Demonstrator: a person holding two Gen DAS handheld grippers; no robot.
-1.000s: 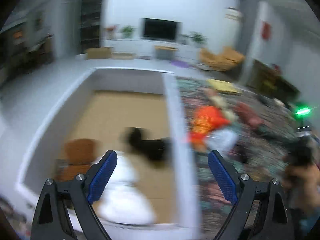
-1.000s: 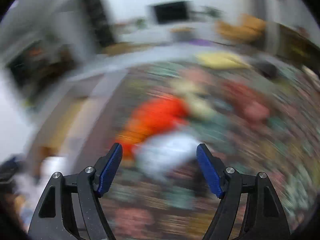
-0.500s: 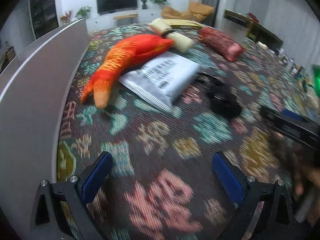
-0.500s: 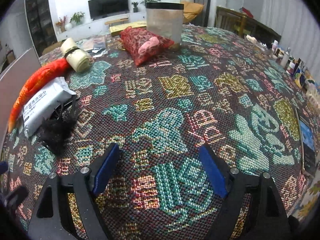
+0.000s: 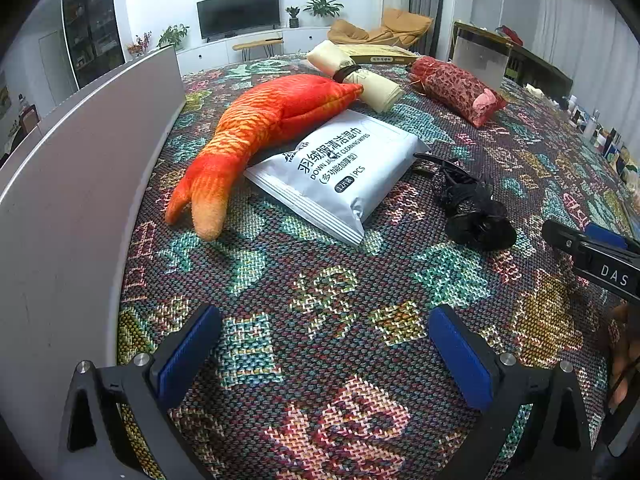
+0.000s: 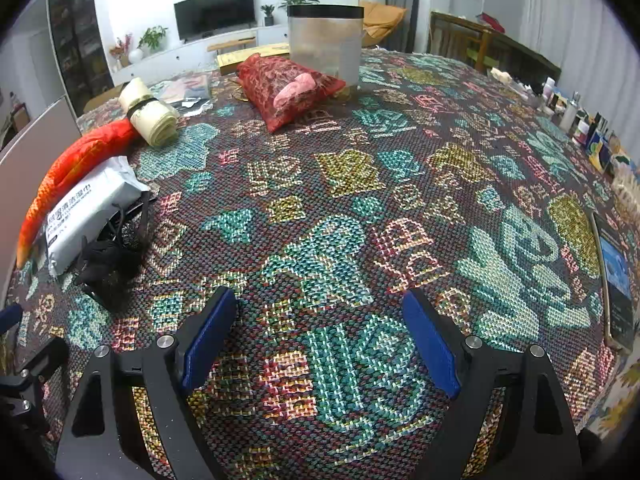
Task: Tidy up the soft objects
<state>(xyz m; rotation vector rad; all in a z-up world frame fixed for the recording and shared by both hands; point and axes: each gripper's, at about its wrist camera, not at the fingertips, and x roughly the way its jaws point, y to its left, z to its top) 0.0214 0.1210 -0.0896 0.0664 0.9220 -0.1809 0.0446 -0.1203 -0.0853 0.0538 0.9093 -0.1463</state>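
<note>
- Since a second earlier, both our views had swung off the grey bin and come down low over the patterned cloth [image 5: 320,292]; the blur had cleared
- Our left gripper [image 5: 324,344] had just been opening, its blue pads spread wide with only cloth between them
- Our right gripper [image 6: 320,338] had also been opening and stood agape, nothing between its pads; its fingers showed at the right edge of the left view
- We saw the bin wall [image 5: 80,168] running along the left of the cloth
- Just beside that wall lay the orange plush [image 5: 256,128], tail towards us
- A white wipes pack [image 5: 340,168] lay touching the plush, its far corner tucked under the plush's body
- Right of the pack sat a black tangle [image 5: 476,208], near it; we could not tell what it was
- Beyond the plush's head lay a cream roll [image 5: 356,74] with a dark band around it, touching the plush
- A red mesh pouch [image 6: 288,88] rested further right, with something pink inside
- Behind the pouch stood a clear jar [image 6: 324,42] with a dark rim, upright
- None of the soft things was touched by either gripper
</note>
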